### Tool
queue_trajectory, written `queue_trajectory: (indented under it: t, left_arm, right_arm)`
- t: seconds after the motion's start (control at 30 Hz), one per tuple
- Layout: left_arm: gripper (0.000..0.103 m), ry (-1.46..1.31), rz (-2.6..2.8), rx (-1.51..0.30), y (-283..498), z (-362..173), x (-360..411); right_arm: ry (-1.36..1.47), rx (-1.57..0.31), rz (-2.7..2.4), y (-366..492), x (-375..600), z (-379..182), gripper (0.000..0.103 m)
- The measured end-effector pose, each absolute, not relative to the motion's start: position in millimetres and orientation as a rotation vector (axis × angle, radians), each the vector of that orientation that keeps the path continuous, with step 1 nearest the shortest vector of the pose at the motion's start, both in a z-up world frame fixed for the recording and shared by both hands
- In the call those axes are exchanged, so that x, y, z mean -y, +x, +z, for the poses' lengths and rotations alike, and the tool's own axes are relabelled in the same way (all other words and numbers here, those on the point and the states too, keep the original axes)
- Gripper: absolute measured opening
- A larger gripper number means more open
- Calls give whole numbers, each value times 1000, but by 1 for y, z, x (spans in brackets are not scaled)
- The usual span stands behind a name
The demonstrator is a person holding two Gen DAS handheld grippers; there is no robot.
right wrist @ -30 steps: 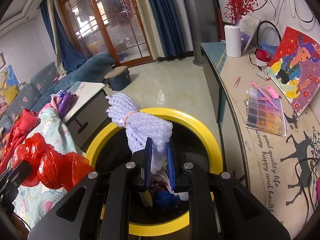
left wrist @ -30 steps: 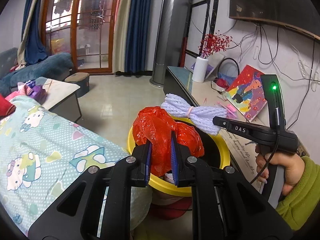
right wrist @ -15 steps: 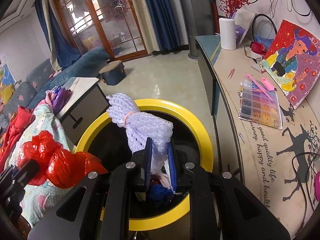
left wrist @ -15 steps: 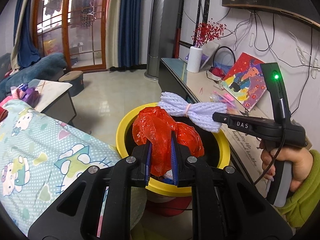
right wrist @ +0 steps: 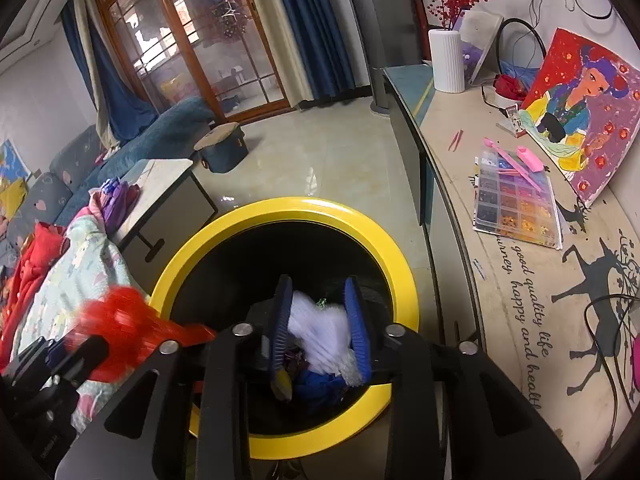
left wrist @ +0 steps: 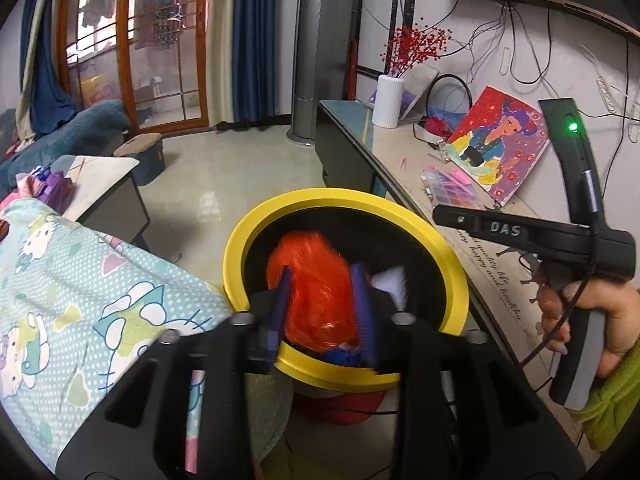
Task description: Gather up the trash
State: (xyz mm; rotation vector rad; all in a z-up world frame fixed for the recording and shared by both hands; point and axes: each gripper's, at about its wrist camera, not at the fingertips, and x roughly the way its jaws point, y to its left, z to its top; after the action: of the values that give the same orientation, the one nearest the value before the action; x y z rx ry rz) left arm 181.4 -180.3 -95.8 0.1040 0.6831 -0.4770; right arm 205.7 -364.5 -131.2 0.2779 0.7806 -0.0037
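A yellow-rimmed black bin [left wrist: 452, 264] stands on the floor right below both grippers. My left gripper [left wrist: 322, 280] hangs over its near rim and its jaws are opening. A crumpled red plastic bag [left wrist: 312, 280], blurred, sits loose between the pads as it slips into the bin. My right gripper [right wrist: 317, 284] is over the bin's [right wrist: 384, 240] mouth, and its jaws are opening too. A white foam net [right wrist: 320, 328], also blurred, drops between its blue pads onto trash inside. The red bag [right wrist: 120, 320] shows at the right wrist view's lower left.
A long cabinet [right wrist: 460, 184] runs along the right with a bead box [right wrist: 516, 200], a painting [right wrist: 584, 104] and a white vase [right wrist: 446, 60]. A cartoon-print blanket [left wrist: 80, 288] lies left of the bin beside a low table [left wrist: 104, 184]. A hand [left wrist: 592, 320] holds the right gripper.
Both grippers went from shut to parted jaws. The red bag and the foam net slid down from above the rim into the bin. The left gripper moved lower over the bin.
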Motion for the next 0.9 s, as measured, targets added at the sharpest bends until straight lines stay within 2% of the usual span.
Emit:
queue_trajectory:
  t: [0.07,0.17,0.23,0.37,0.43,0.5,0.63,0.9]
  left_arm:
    - [37,98,-472,-685,182,-95,178]
    - [50,90,-459,-684,181,-94,175]
    - [63,80,-451,-683,182,-92,172]
    - [77,66,-422,-681,182,-89,166]
    - [87,58,-410,-681,182,-87,162]
    - [91,48,-398,-682,183,-86,159]
    - [92,33,-373,-677,182,-81,150]
    - [92,2,-314,-656,178,-67,131]
  right_arm:
    - [275,-775,-4,205,365,-129,32]
    - [277,-768,0,203,365,-128,36]
    - [279,-764,5,202,366,-127,44]
    - [271,-747,17,198,364,-123,54]
    - [268,-735,23,195,362,-119,62]
    - [262,-723,28,193,361,-116,66]
    - [247,-702,44,189,355,-107,77]
    - [199,-662,81,178,337,-92,88]
